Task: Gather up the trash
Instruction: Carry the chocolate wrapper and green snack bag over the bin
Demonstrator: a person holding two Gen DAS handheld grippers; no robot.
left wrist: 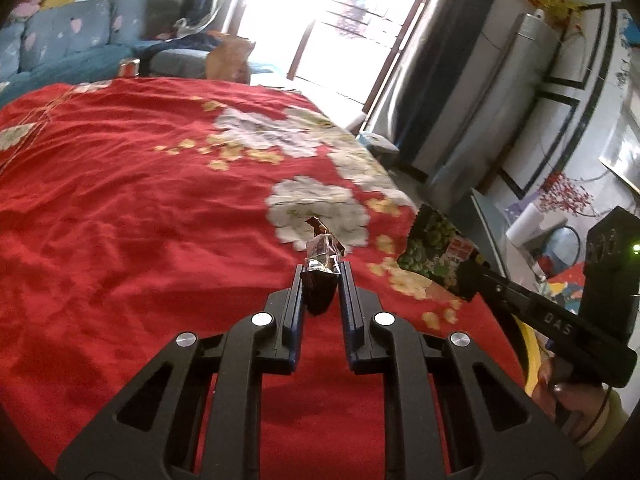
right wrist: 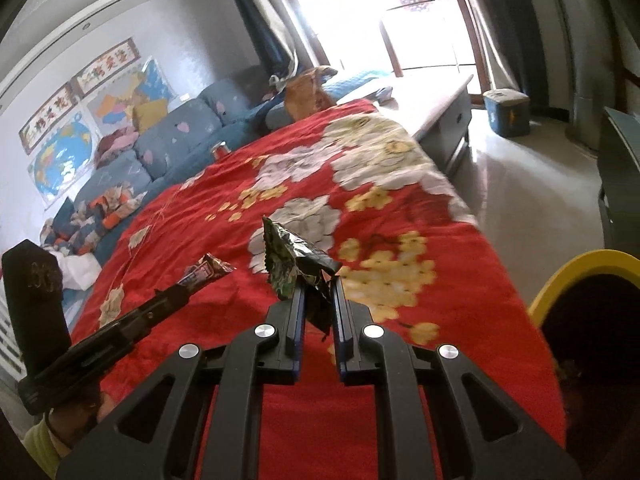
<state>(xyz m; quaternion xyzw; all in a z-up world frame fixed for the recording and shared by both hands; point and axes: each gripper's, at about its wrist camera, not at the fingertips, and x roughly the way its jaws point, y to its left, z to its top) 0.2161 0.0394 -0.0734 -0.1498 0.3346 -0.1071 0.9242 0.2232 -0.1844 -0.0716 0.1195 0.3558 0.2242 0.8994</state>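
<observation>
While the left gripper point(left wrist: 320, 270) pinches a brown wrapper point(left wrist: 320, 252) above the red bed point(left wrist: 120, 200), the right gripper's point(right wrist: 317, 286) fingers clamp a green wrapper point(right wrist: 290, 260); both loads look ready for the yellow-rimmed bin point(right wrist: 580, 264) at right.

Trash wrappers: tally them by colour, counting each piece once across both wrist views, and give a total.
Brown wrapper, clear at one end, pinched in the left gripper: 1
Green patterned wrapper, pinched in the right gripper: 1
Total: 2
No other loose wrapper shows on the red floral cloth.
</observation>
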